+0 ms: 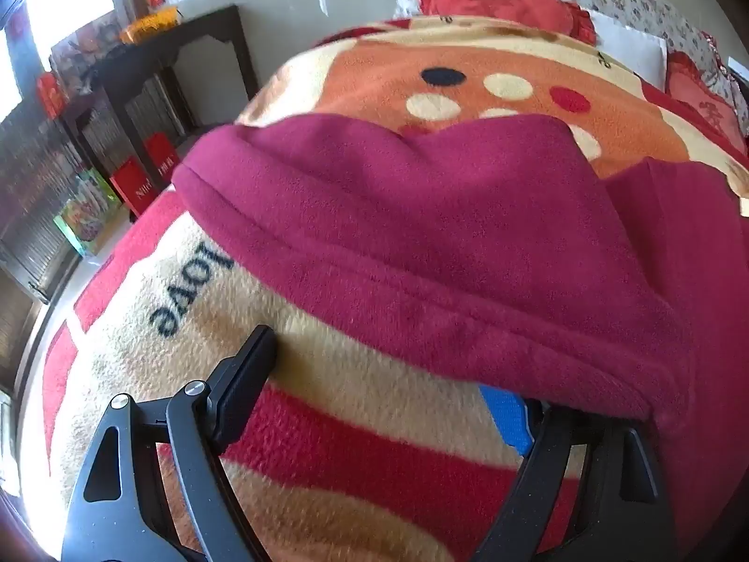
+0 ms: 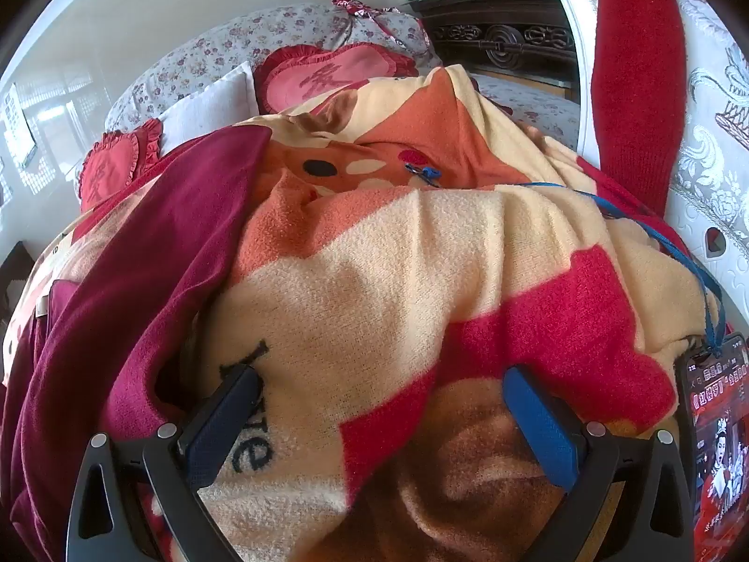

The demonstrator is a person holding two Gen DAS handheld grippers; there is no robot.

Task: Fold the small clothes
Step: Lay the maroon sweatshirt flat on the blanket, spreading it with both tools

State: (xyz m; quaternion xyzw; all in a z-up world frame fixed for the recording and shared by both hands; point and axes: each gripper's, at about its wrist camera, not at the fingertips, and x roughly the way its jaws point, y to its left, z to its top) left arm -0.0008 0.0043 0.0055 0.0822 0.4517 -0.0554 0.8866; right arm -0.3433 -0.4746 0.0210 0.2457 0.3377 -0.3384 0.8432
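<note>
A magenta fleece garment (image 1: 421,243) lies on a cartoon-print blanket (image 1: 327,398). In the left wrist view my left gripper (image 1: 384,374) is open, low over the blanket at the garment's hemmed edge; the garment drapes over its right finger with the blue pad (image 1: 510,417), and the left finger (image 1: 243,384) is bare. In the right wrist view the garment (image 2: 140,281) lies at the left. My right gripper (image 2: 379,403) is open and empty over the blanket (image 2: 398,281), its left finger (image 2: 220,426) beside the garment's edge.
A phone (image 2: 716,445) on a blue lanyard (image 2: 679,253) lies at the blanket's right edge. Red heart cushions (image 2: 327,79) and a floral pillow (image 2: 224,47) sit at the far end. A dark wooden table (image 1: 164,70) and red boxes (image 1: 140,182) stand left of the bed.
</note>
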